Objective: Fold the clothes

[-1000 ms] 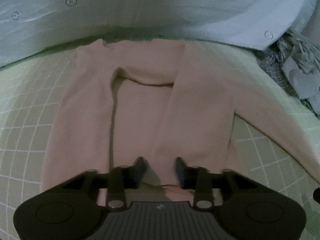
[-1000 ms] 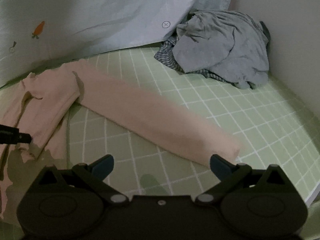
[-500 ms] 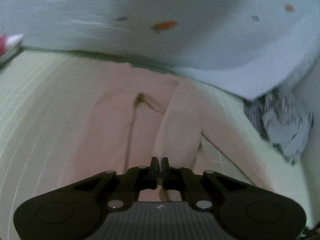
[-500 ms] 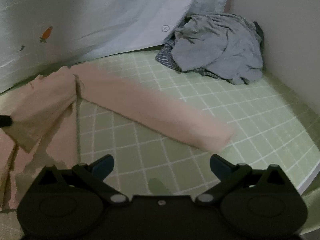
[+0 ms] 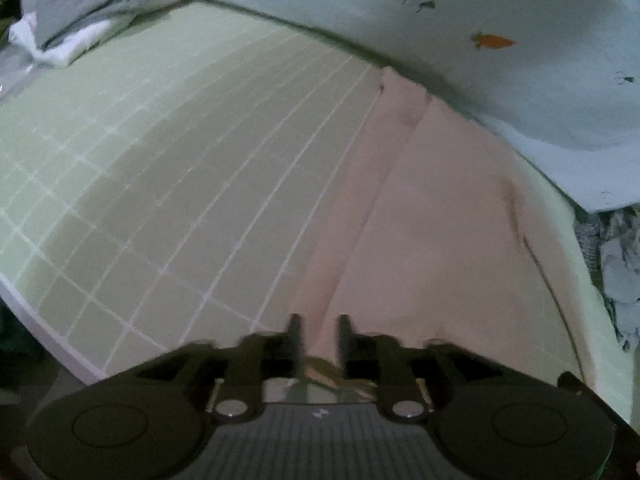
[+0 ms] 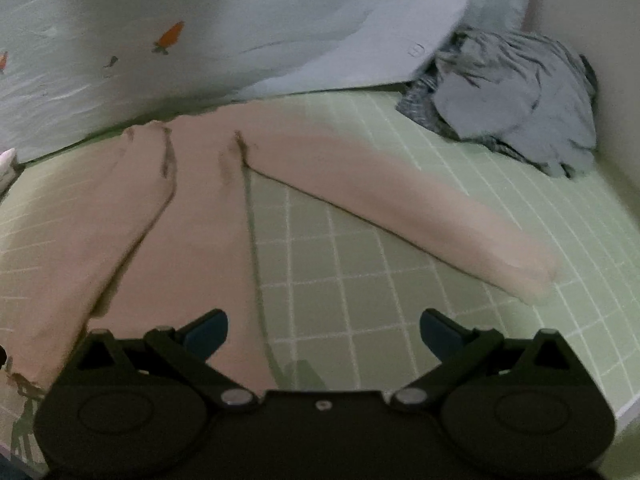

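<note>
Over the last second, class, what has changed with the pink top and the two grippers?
The left gripper closed on the pink top near its hem and has swung left with it; its fingers are now slightly apart with cloth between them. The right gripper stayed open, holding nothing, and has moved closer to the top. The sleeve stays spread on the mat, and the grey pile is unmoved.

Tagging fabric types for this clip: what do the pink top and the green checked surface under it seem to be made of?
The pink top looks like soft, matte knit, probably cotton jersey or fleece: it lies limp with rounded folds and no sheen. The green checked surface looks like a smooth matte mat or sheet with printed white grid lines; blur leaves foam, vinyl or cloth open.
</note>
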Demonstrator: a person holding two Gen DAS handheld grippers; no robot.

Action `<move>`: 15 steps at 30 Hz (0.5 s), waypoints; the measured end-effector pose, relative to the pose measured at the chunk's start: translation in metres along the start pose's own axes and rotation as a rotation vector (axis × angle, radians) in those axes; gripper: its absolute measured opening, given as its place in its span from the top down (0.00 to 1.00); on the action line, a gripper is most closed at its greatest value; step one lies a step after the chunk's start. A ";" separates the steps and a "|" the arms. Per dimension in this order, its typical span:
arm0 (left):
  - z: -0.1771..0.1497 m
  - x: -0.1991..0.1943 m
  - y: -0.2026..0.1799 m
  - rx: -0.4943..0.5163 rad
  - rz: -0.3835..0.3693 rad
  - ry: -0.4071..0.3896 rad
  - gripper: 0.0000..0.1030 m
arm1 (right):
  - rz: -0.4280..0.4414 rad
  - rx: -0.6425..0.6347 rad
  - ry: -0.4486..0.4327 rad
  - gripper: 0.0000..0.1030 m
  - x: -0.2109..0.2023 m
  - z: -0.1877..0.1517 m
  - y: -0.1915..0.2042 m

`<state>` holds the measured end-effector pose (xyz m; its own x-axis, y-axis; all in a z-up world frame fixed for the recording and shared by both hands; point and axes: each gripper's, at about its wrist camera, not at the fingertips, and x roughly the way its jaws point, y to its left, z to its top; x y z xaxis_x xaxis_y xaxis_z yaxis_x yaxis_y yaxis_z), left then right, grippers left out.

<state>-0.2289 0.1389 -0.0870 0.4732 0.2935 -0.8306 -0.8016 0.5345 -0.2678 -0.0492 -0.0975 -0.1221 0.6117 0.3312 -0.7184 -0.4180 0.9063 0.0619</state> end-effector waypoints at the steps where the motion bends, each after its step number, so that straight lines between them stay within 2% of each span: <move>1: 0.004 -0.003 -0.003 0.014 0.004 -0.011 0.53 | 0.006 -0.002 0.000 0.00 0.001 0.001 0.003; 3: 0.011 -0.009 -0.010 0.043 0.011 -0.034 0.21 | 0.017 -0.006 -0.001 0.00 0.003 0.004 0.009; 4: 0.014 -0.013 -0.013 0.058 0.006 -0.054 0.16 | 0.023 -0.008 -0.001 0.00 0.003 0.006 0.011; 9: 0.039 -0.029 -0.023 0.119 0.008 -0.135 0.05 | 0.010 0.024 -0.008 0.00 0.010 0.021 0.003; 12: 0.052 -0.028 -0.031 0.147 0.043 -0.158 0.05 | 0.023 0.096 0.022 0.00 0.023 0.030 -0.016; 15: 0.062 -0.020 -0.037 0.138 0.062 -0.148 0.05 | -0.015 0.140 0.020 0.00 0.033 0.036 -0.035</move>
<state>-0.1858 0.1626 -0.0298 0.4813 0.4370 -0.7598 -0.7779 0.6124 -0.1405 0.0102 -0.1089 -0.1229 0.6031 0.3130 -0.7337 -0.3101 0.9394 0.1459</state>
